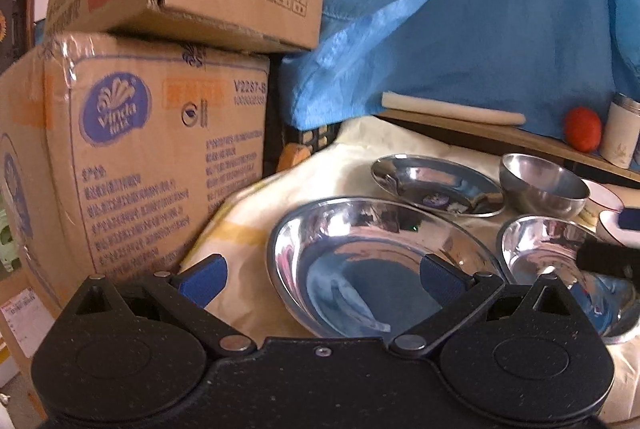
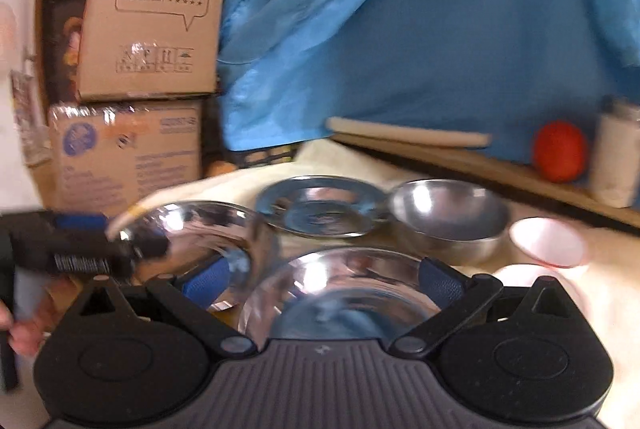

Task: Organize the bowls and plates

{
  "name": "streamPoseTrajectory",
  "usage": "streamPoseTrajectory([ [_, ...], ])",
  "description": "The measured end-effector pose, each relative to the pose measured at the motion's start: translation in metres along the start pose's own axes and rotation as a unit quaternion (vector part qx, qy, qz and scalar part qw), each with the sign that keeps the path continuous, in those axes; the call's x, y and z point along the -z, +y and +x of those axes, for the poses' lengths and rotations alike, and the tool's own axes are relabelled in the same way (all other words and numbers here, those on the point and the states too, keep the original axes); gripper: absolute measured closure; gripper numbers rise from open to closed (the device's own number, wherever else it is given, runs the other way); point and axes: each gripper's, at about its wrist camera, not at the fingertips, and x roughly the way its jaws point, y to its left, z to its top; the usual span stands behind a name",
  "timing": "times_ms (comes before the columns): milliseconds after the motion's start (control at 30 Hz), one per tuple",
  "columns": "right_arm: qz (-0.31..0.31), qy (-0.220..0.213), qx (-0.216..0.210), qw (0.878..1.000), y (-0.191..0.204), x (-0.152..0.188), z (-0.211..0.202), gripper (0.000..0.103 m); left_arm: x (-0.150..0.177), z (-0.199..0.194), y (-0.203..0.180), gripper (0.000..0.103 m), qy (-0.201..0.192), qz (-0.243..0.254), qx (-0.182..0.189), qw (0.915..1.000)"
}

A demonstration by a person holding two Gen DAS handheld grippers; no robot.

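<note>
At the bottom of the left wrist view, the left gripper (image 1: pixel 322 279) has its two blue-padded fingers (image 1: pixel 204 279) wide apart and holds nothing. Between them, in the lower centre, lies a large steel plate (image 1: pixel 360 249) on a pale yellow cloth (image 1: pixel 248 205). Behind it, toward centre right, is a smaller steel plate (image 1: pixel 432 185), and just beside that, further right, a small steel bowl (image 1: pixel 544 185). At lower right another steel bowl (image 1: pixel 560 261) sits near the large plate, partly hidden by a black part of the other gripper. Two cardboard boxes (image 1: pixel 160 109) are stacked in the left half, and blue fabric (image 1: pixel 460 29) hangs across the upper right. A red ball (image 1: pixel 583 129) and a white cup (image 1: pixel 622 133) stand on a wooden shelf (image 1: pixel 500 135) at the right edge. In the right wrist view, which is blurred, the right gripper (image 2: pixel 322 283) also has its fingers apart, with the steel bowl (image 2: pixel 344 289) low in the centre between them; I cannot tell if they touch it. A white bowl (image 2: pixel 548 241) is at centre right. At the left edge a hand (image 2: pixel 24 325) holds the left gripper (image 2: pixel 100 245) over the large plate (image 2: pixel 200 229).
</note>
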Motion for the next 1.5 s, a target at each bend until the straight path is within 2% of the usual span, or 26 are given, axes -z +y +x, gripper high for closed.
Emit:
streamPoseTrajectory([
  [200, 0.041, 0.064, -0.097, 0.992, -0.013, -0.032, 0.039, 0.000, 0.004, 0.001, 0.004, 0.001, 0.001, -0.012, 0.021, 0.9997],
  [367, 0.030, 0.106, -0.130, 0.985, -0.010, -0.043, 0.069, 0.001, 0.004, 0.002, 0.006, 0.004, 0.003, -0.022, 0.034, 0.9992],
  [500, 0.023, 0.139, -0.144, 0.979, -0.006, -0.047, 0.090, 0.007, 0.005, 0.001, 0.009, 0.009, 0.008, -0.036, 0.044, 0.9984],
  [833, 0.021, 0.192, -0.148, 0.970, -0.001, -0.049, 0.119, 0.022, 0.009, -0.001, 0.017, 0.026, 0.018, -0.079, 0.064, 0.9947],
  [900, 0.024, 0.196, -0.147, 0.969, -0.001, -0.047, 0.122, 0.029, 0.010, -0.001, 0.018, 0.027, 0.019, -0.084, 0.068, 0.9939],
  [1067, 0.031, 0.207, -0.157, 0.965, 0.002, -0.047, 0.127, 0.039, 0.011, -0.004, 0.020, 0.035, 0.023, -0.095, 0.068, 0.9929],
  [1167, 0.036, 0.207, -0.154, 0.965, 0.002, -0.045, 0.128, 0.042, 0.012, -0.006, 0.022, 0.043, 0.024, -0.101, 0.063, 0.9926],
  [1267, 0.045, 0.207, -0.146, 0.966, -0.001, -0.045, 0.129, 0.050, 0.013, -0.006, 0.024, 0.052, 0.024, -0.108, 0.056, 0.9923],
  [1333, 0.051, 0.208, -0.139, 0.967, -0.002, -0.044, 0.128, 0.056, 0.013, -0.006, 0.026, 0.062, 0.024, -0.113, 0.050, 0.9921],
  [1367, 0.054, 0.207, -0.136, 0.967, -0.003, -0.044, 0.128, 0.059, 0.013, -0.006, 0.028, 0.064, 0.024, -0.116, 0.048, 0.9918],
  [1500, 0.073, 0.206, -0.126, 0.968, -0.004, -0.042, 0.127, 0.064, 0.014, -0.007, 0.035, 0.075, 0.025, -0.134, 0.041, 0.9898],
])
